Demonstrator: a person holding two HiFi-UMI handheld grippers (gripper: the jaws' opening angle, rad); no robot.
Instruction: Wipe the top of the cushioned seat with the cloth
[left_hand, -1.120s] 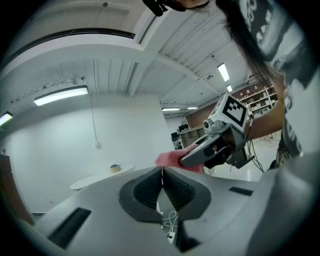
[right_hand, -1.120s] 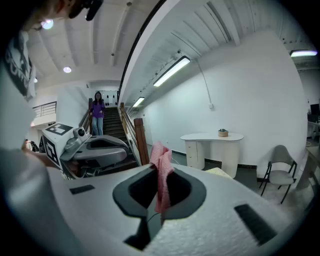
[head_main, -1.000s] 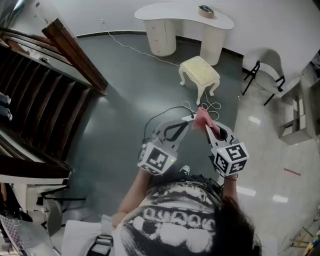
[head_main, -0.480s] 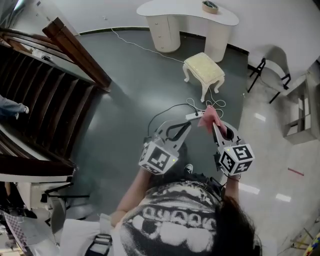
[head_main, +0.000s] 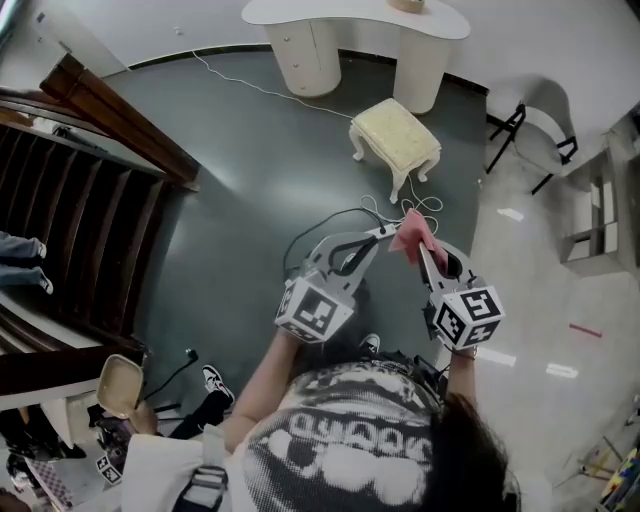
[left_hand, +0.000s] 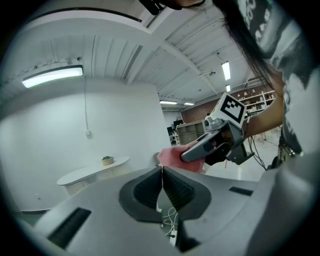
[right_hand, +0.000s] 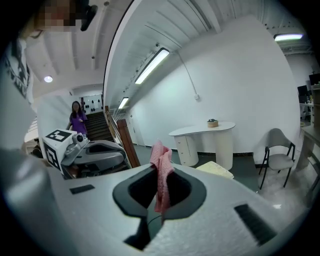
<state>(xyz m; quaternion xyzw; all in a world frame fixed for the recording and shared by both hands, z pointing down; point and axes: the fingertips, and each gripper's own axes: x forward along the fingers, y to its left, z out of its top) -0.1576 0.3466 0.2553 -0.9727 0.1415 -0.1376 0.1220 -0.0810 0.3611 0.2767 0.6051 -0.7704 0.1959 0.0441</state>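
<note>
A pink cloth (head_main: 412, 232) is pinched in my right gripper (head_main: 418, 246), whose jaws are shut on it; in the right gripper view the cloth (right_hand: 161, 172) hangs down between the jaws. My left gripper (head_main: 374, 238) sits beside it, jaws shut with nothing in them, and its own view shows the pads (left_hand: 150, 189) meeting. The cushioned seat (head_main: 396, 139), a cream stool with curved legs, stands on the grey floor ahead of both grippers, well apart from them. The seat (right_hand: 216, 169) peeks out beyond the right jaw.
A white curved desk (head_main: 355, 42) stands behind the stool, with a small round thing on top. White cables (head_main: 400, 206) lie on the floor between stool and grippers. A dark wooden staircase (head_main: 90, 190) fills the left; a black-legged chair (head_main: 540, 140) stands at right.
The head view has shifted, so the stool and desk sit a little higher and more to the left in the picture. Both grippers keep their pose, cloth still in the right one.
</note>
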